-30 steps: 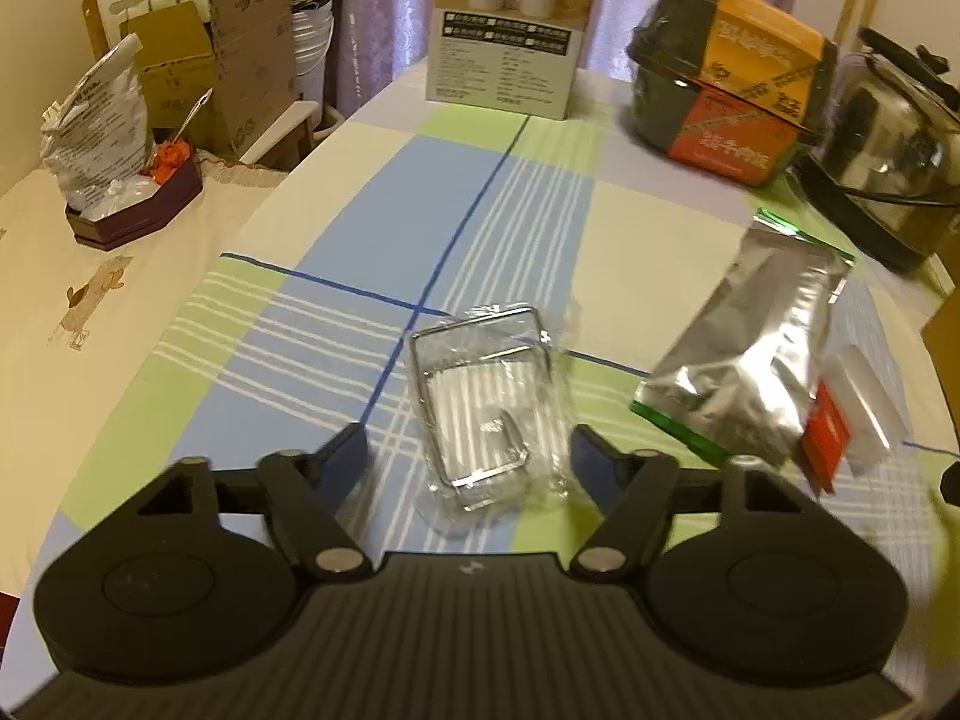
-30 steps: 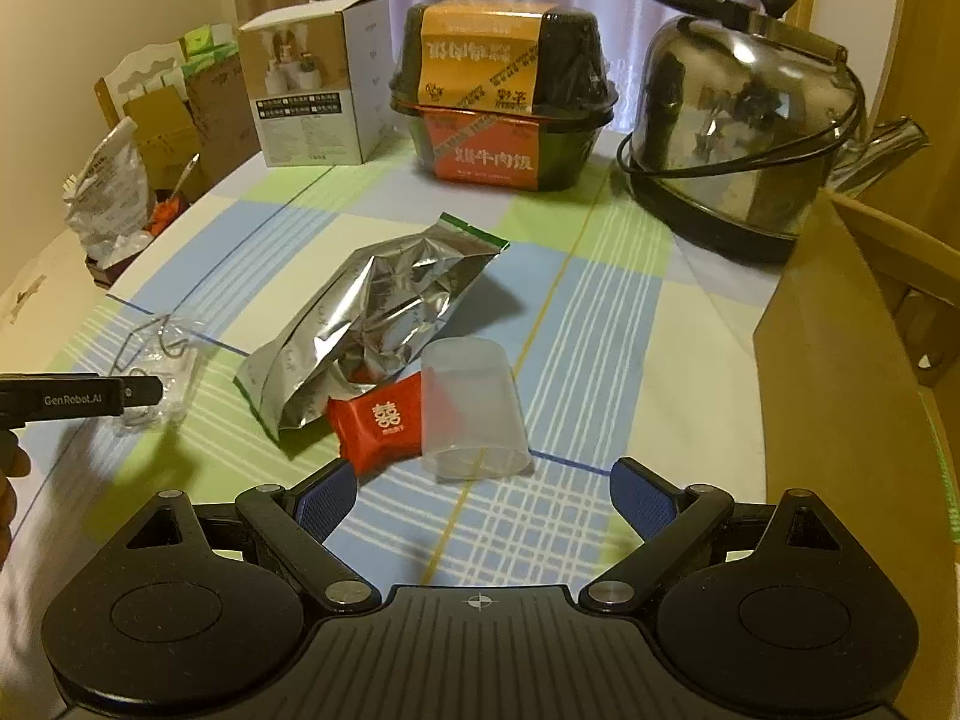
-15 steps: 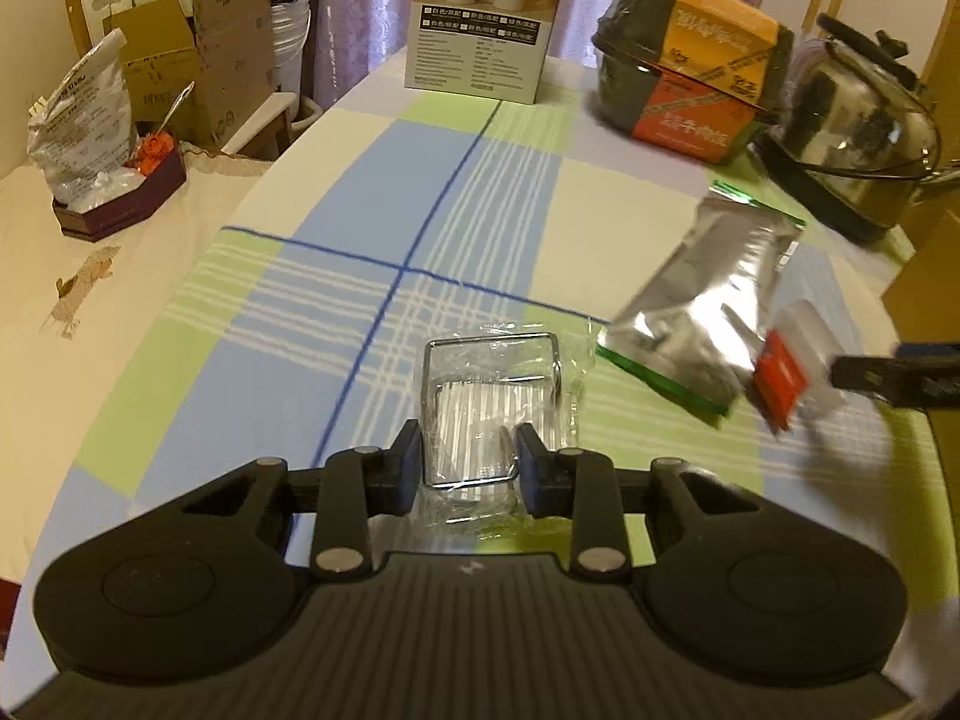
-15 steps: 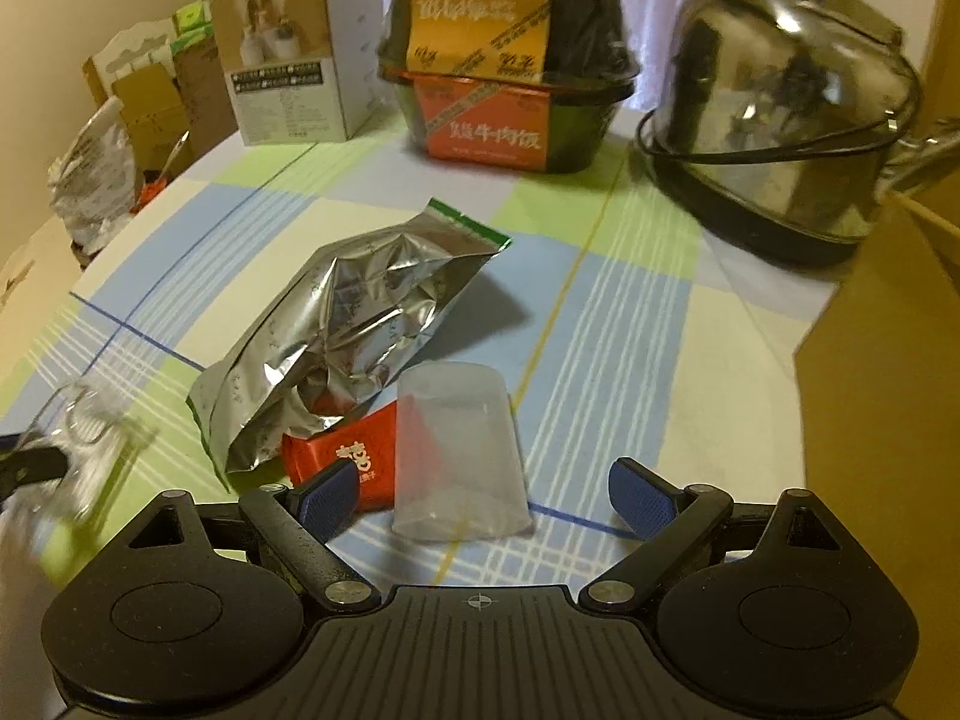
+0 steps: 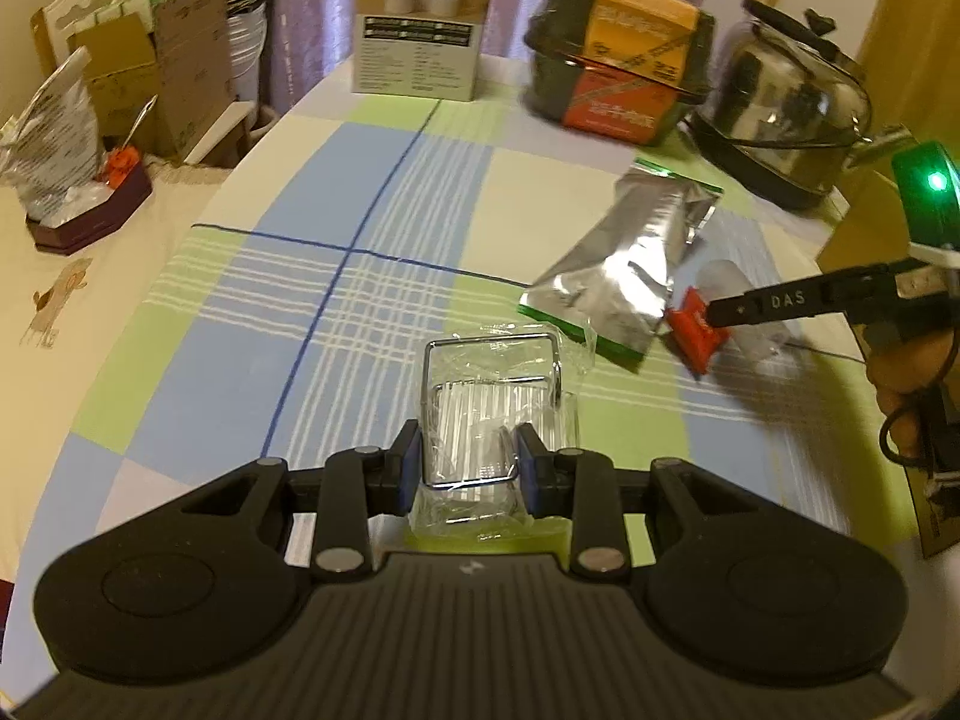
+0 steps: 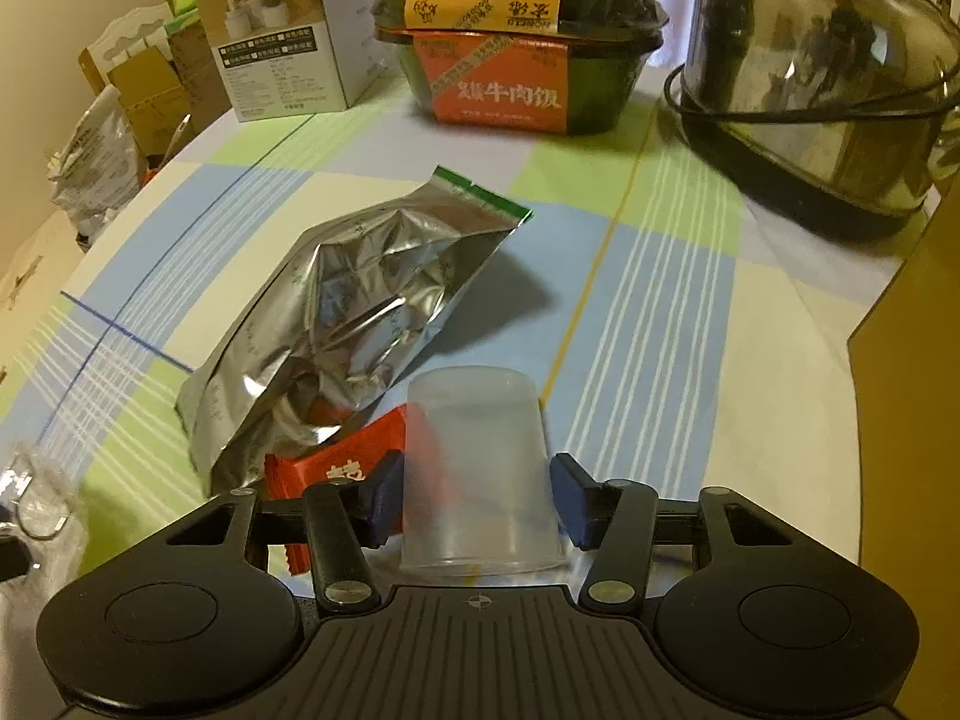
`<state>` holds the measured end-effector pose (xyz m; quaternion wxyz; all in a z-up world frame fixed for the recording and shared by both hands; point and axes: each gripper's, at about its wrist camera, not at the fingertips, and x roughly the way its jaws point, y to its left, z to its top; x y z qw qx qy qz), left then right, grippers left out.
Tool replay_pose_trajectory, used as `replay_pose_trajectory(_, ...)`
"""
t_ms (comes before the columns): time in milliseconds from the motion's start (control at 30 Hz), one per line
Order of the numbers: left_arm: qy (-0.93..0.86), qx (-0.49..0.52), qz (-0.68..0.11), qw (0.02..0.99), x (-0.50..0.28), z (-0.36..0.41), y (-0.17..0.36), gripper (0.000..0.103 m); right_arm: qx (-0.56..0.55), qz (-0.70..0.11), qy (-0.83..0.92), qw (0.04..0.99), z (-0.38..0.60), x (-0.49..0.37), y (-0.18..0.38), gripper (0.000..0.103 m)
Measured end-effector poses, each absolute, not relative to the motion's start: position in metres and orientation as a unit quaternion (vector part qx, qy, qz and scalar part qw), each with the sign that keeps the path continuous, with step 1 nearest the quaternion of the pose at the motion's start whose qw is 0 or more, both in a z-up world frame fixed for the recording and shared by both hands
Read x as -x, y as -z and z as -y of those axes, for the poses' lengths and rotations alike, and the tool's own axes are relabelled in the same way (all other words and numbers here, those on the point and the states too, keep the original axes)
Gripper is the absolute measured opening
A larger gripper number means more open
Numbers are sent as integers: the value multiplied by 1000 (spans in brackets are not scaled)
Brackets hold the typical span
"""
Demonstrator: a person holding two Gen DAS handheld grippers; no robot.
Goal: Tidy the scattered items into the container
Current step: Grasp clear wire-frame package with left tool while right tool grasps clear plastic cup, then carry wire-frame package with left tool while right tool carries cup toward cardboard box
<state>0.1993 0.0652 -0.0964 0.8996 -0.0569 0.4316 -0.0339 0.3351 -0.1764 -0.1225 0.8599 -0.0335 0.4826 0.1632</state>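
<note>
My left gripper (image 5: 471, 459) is shut on a metal wire rack in clear plastic wrap (image 5: 492, 396), held a little above the checked tablecloth. In the right wrist view a translucent plastic cup (image 6: 477, 468) stands upside down on the table, and my right gripper (image 6: 477, 498) is shut on it, pads against both sides. A red packet (image 6: 336, 468) lies against the cup's left side, partly under a silver foil pouch (image 6: 360, 306). A brown cardboard box (image 6: 900, 360) stands at the right edge. The left wrist view shows the right gripper's finger (image 5: 774, 303) over the red packet (image 5: 690, 330).
At the back stand a steel kettle (image 6: 828, 78), a black and orange boxed meal (image 6: 516, 36) and a white product box (image 6: 282, 30). Beyond the table's left edge are cardboard boxes (image 5: 150, 78) and a bag in a small tray (image 5: 66, 180). A hand (image 5: 906, 360) holds the right gripper.
The left gripper shut on the wrapped wire rack and rose with it. The right gripper moved forward over the cup and its fingers narrowed onto the cup's sides.
</note>
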Motion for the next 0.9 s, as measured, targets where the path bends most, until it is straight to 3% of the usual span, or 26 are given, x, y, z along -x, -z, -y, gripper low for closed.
replay_pose_trajectory(900, 110, -4, -450, 886, -135, 2, 68, 27, -35, -470, -112, 875, 215, -145, 65, 54)
